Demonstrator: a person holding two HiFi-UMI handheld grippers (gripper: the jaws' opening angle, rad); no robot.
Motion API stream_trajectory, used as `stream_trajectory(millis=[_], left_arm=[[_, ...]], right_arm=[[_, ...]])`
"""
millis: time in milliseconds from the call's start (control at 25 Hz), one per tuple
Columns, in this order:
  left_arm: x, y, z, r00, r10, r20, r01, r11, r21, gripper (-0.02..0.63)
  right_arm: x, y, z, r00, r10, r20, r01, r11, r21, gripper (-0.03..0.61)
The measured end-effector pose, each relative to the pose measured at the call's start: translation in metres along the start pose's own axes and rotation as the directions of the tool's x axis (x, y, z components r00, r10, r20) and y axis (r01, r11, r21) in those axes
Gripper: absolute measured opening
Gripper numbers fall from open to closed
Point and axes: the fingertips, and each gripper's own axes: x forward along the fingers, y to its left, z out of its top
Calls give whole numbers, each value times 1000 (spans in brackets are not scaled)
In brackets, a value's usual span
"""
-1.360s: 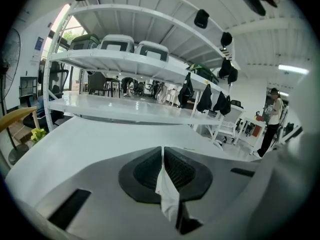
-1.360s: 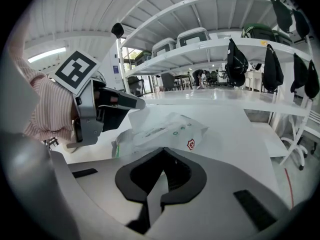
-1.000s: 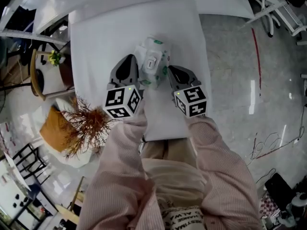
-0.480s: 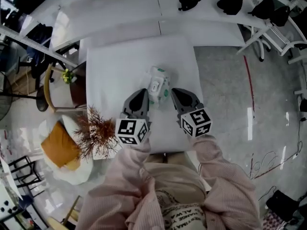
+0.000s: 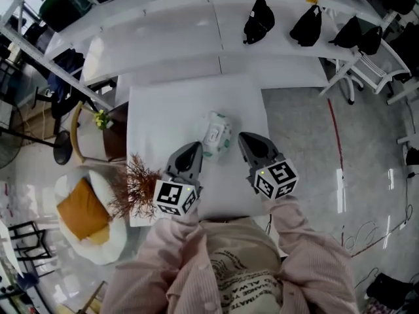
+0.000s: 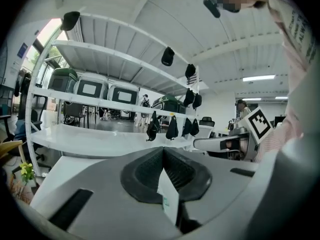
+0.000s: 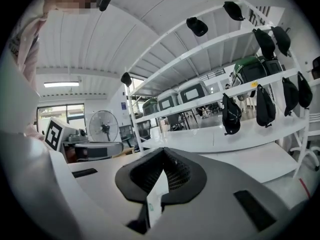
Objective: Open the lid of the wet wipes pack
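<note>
The wet wipes pack (image 5: pixel 216 135), white with green print and a white lid on top, lies on the white table (image 5: pixel 163 110). Its lid looks flat; I cannot tell more at this size. My left gripper (image 5: pixel 193 148) is lifted above the table just left of and nearer than the pack, not touching it. On the pack's right, my right gripper (image 5: pixel 245 138) hangs the same way. In the left gripper view the left gripper's (image 6: pixel 163 151) pads meet; likewise the right gripper's (image 7: pixel 162 151) in the right gripper view. Both views face shelves, and neither shows the pack.
A dried brown plant (image 5: pixel 134 183) stands at the table's front left corner. Beyond it are an orange cushion (image 5: pixel 82 209) and a chair with yellow flowers (image 5: pixel 98 119). Black bags (image 5: pixel 260 18) hang on the white shelving behind the table. Grey floor (image 5: pixel 308 149) lies to the right.
Both grippers have risen from beside the pack and drawn back towards me. The pack stays on the table. The head view has pulled back, showing more of the shelving.
</note>
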Motion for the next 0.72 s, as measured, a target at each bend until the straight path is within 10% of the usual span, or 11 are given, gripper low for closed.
stream_trajectory(millis=[720], left_arm=[[-40, 7, 35, 994, 59, 88, -61, 998, 24, 0]], right_arm=[[-37, 0, 50, 994, -42, 105, 47, 998, -39, -2]])
